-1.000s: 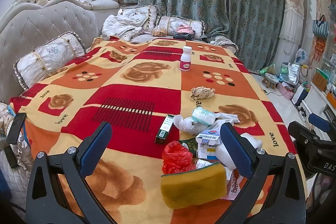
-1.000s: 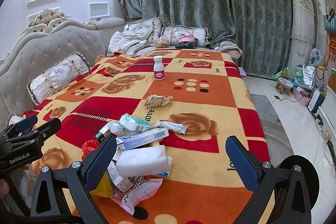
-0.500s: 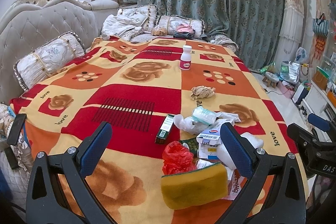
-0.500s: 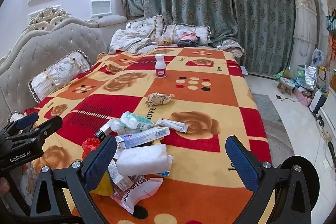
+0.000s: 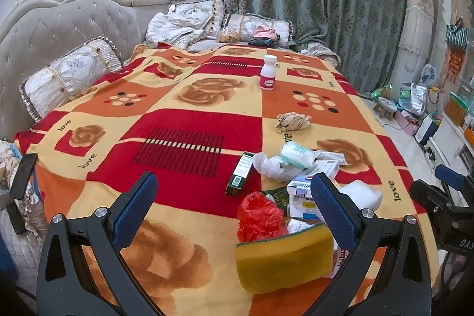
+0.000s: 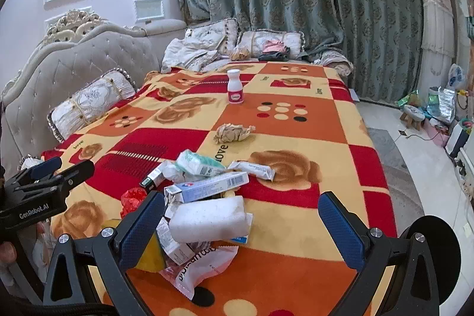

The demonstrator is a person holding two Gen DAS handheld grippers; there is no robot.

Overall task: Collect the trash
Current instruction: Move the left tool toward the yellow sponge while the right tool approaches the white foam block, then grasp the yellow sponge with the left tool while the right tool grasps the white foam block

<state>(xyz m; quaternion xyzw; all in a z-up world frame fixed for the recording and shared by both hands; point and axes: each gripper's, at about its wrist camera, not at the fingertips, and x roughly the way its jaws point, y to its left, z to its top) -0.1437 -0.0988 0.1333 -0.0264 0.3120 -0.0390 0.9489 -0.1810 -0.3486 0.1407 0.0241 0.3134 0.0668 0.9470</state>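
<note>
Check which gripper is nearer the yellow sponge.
Left. The left gripper hangs just above the yellow sponge, which lies between its open fingers at the bottom of that view. The right gripper is over the white sponge, the yellow one off to its left.

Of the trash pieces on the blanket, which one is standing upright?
The white bottle with the pink label, alone at the far end of the blanket. The crumpled paper ball and the boxes and wrappers nearer the camera all lie flat.

1 bottle (image 5: 268, 72), 2 sponges (image 5: 286, 258) (image 6: 209, 219), 3 pillows (image 6: 90, 102)
</note>
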